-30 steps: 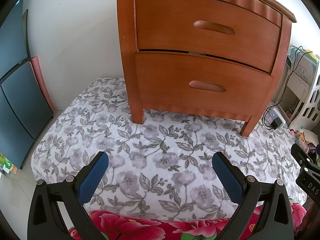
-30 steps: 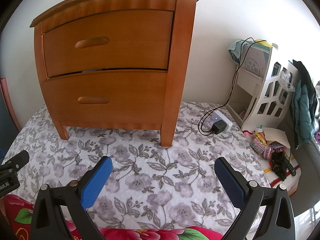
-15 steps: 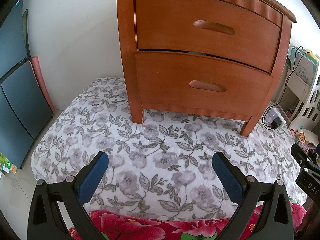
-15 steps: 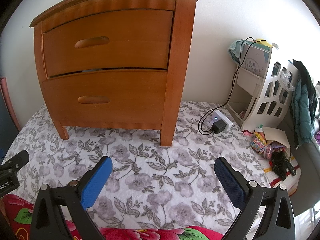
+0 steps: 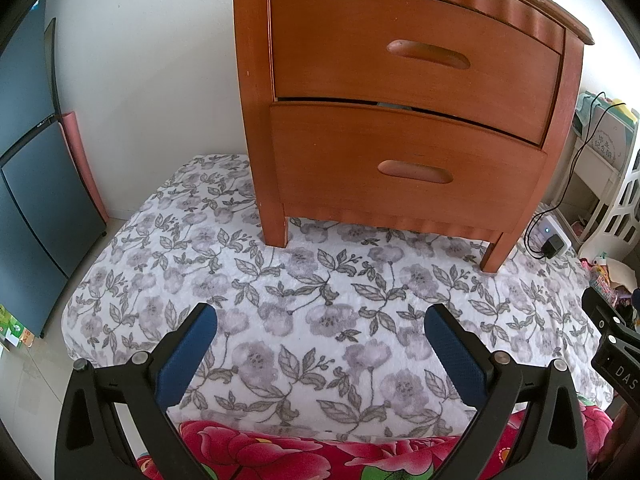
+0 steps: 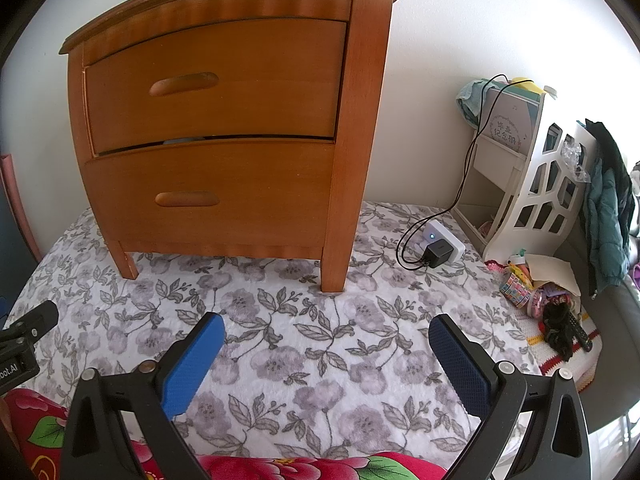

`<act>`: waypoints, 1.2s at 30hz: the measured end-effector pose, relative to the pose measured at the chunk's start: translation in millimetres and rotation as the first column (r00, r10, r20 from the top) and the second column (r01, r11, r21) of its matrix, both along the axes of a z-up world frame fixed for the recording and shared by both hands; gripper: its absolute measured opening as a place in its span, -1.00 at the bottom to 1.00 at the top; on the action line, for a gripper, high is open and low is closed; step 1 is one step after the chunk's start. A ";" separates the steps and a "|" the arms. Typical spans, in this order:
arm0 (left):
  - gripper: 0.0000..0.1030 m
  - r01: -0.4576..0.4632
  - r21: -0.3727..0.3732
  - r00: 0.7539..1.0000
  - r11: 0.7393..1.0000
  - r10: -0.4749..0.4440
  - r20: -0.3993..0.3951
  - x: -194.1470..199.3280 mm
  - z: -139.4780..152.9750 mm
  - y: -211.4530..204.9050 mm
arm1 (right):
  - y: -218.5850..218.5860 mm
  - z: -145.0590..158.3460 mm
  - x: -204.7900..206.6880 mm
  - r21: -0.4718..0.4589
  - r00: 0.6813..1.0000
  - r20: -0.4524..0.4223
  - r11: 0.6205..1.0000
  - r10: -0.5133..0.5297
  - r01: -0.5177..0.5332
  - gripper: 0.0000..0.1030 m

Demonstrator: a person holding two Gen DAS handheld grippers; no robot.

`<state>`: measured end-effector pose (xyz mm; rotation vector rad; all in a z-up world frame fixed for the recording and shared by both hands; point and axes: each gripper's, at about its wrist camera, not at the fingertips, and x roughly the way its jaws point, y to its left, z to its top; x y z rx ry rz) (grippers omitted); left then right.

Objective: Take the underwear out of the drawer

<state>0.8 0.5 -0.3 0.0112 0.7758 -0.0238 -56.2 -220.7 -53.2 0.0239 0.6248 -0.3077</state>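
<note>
A brown wooden nightstand stands on a floral blanket against the white wall. Its upper drawer and lower drawer are both pushed in. A sliver of grey fabric shows in the gap between them; no underwear can be made out. My left gripper is open and empty, well short of the nightstand over the blanket. My right gripper is likewise open and empty, at a similar distance.
The grey-flowered blanket covers the surface, with a red floral cloth at the near edge. A white power strip with a black plug and a white cut-out shelf sit right. A dark blue cabinet stands left.
</note>
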 end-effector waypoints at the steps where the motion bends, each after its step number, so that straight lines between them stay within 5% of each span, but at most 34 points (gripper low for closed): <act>1: 1.00 0.000 0.000 1.000 1.000 0.000 0.000 0.1 0.0 0.0 | -0.2 0.1 -0.1 0.000 1.000 0.000 1.000 0.000 0.000 1.00; 23: 1.00 -0.009 -0.009 1.000 1.000 0.009 -0.003 -5.8 -4.4 -2.2 | -0.7 0.0 0.1 0.006 1.000 -0.005 1.000 0.002 -0.002 1.00; 29: 1.00 0.005 -0.105 1.000 0.994 -0.002 0.026 10.3 10.6 6.5 | -11.0 11.7 6.8 0.080 0.998 0.014 0.995 0.053 -0.054 1.00; 36: 1.00 0.085 -0.248 0.994 0.965 -0.066 0.084 56.6 44.2 27.4 | -19.9 40.2 41.2 0.057 0.988 0.066 0.988 0.141 -0.145 1.00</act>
